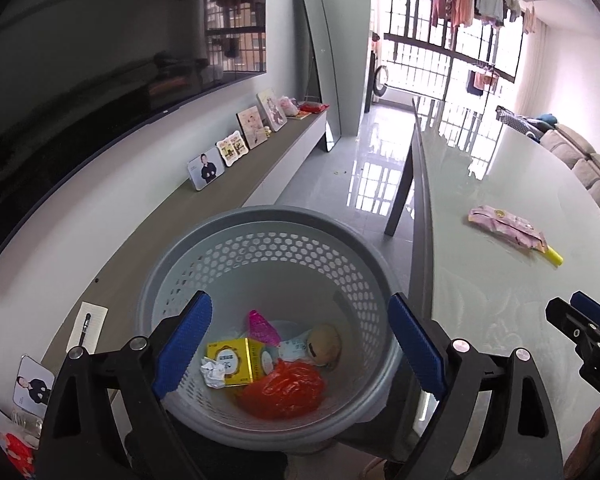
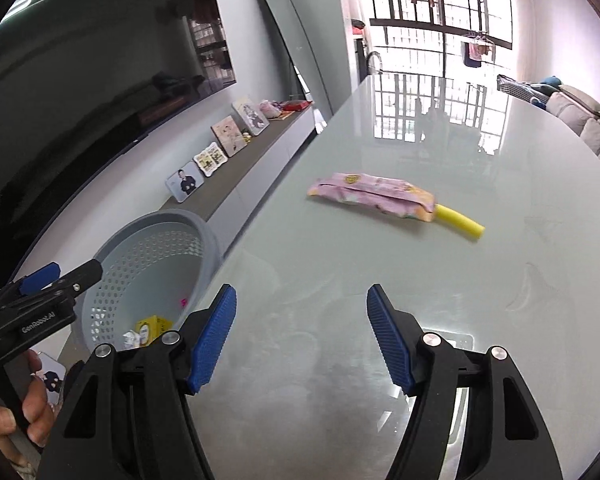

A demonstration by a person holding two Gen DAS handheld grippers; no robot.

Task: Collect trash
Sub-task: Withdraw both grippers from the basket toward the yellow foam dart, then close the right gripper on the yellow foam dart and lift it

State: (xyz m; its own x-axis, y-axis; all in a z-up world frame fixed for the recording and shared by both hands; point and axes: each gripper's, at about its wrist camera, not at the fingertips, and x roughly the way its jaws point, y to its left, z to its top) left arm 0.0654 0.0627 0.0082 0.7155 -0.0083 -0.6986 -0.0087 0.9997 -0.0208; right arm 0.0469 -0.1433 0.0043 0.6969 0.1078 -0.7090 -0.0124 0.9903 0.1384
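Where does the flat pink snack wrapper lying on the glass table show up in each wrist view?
Left wrist: flat pink snack wrapper at right of centre, on the pale glass table, yellow tube at its far-right end.
Right wrist: wrapper just above centre, straight ahead of the open right gripper.
Shared landmark: grey perforated plastic basket.

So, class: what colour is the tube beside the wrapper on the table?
Yellow tube; clearest in the right wrist view.

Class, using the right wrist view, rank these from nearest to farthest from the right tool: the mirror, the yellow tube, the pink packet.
1. Yellow tube: on the table, ahead and to the right of the right tool.
2. Pink packet: overlapping the tube's far end, reaching further left.
3. Mirror: leaning on the far wall.
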